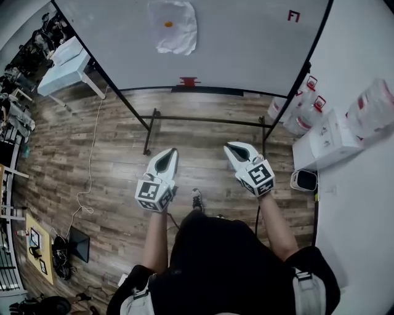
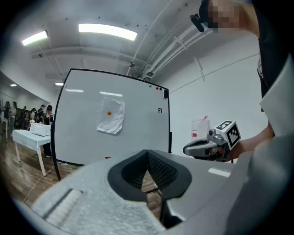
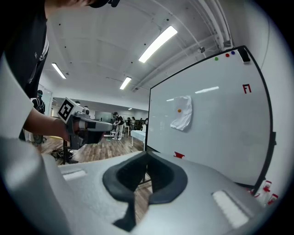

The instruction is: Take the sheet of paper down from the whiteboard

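A crumpled white sheet of paper (image 1: 174, 27) hangs on the whiteboard (image 1: 246, 43), pinned by a small orange magnet (image 1: 168, 24). The paper also shows in the left gripper view (image 2: 111, 117) and in the right gripper view (image 3: 182, 113), well ahead of both tools. My left gripper (image 1: 169, 152) and right gripper (image 1: 232, 147) are held side by side in front of my body, a good way short of the board. On each one the jaws meet at the tips, with nothing between them. The left gripper's own tips (image 2: 148, 153) and the right gripper's own tips (image 3: 146, 155) point toward the board.
A red object (image 1: 188, 80) rests at the board's lower edge and a red mark (image 1: 293, 15) is near its upper right. The board's black stand (image 1: 151, 129) is on the wood floor. White bags (image 1: 301, 111) and boxes (image 1: 332, 138) lie right, a table (image 1: 61, 64) left.
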{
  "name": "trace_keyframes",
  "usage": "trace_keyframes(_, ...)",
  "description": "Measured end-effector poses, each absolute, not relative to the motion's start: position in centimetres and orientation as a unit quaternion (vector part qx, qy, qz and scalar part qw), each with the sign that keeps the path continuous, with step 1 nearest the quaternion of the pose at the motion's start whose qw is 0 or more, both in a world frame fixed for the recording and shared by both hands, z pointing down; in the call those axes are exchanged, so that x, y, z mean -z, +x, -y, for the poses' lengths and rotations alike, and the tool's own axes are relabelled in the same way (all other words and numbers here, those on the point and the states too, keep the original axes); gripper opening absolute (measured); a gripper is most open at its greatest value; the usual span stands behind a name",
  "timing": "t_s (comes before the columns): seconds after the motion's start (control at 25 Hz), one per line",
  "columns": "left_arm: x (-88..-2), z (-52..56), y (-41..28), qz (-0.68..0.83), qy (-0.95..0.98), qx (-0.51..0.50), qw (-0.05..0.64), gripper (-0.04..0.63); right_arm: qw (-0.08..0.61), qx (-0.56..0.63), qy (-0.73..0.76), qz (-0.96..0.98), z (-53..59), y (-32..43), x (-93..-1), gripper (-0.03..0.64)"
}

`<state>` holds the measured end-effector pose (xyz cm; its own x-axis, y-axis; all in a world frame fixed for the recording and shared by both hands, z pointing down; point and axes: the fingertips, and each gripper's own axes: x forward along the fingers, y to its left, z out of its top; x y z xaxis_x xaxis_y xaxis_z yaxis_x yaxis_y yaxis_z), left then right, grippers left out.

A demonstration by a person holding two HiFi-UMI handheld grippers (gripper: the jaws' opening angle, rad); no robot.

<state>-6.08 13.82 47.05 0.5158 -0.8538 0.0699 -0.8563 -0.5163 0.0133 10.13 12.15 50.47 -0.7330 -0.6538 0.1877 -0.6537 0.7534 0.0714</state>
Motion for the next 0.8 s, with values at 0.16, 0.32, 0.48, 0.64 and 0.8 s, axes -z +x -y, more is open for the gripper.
trace_keyframes(0.16, -47.0, -13.1, -6.6, 0.5, 0.865, -0.028, 0.035, 0.011, 0.1, -0.004, 0.347, 0.933, -11.5, 9.6, -50.6, 0.003)
trace_keyframes(0.32, -47.4, -12.3, -7.2, 0.497, 0.867, -0.019, 0.031, 0.011, 0.11, -0.003, 0.346, 0.932, -10.6, 9.0, -50.7, 0.003)
trace_keyframes(0.48, -47.7, -11.1, -8.1, 0.5, 0.865, -0.014, 0.035, 0.011, 0.115, -0.002, 0.343, 0.932, -9.4, 8.1, -50.7, 0.003)
trace_keyframes(0.64, -47.6, -9.5, -9.3, 0.503, 0.863, -0.012, 0.038, 0.011, 0.115, -0.003, 0.343, 0.932, -7.9, 7.4, -50.6, 0.003)
trace_keyframes(0.8, -47.3, -7.8, -10.9, 0.511, 0.859, -0.014, 0.034, 0.011, 0.116, -0.007, 0.345, 0.931, -6.3, 6.8, -50.6, 0.003)
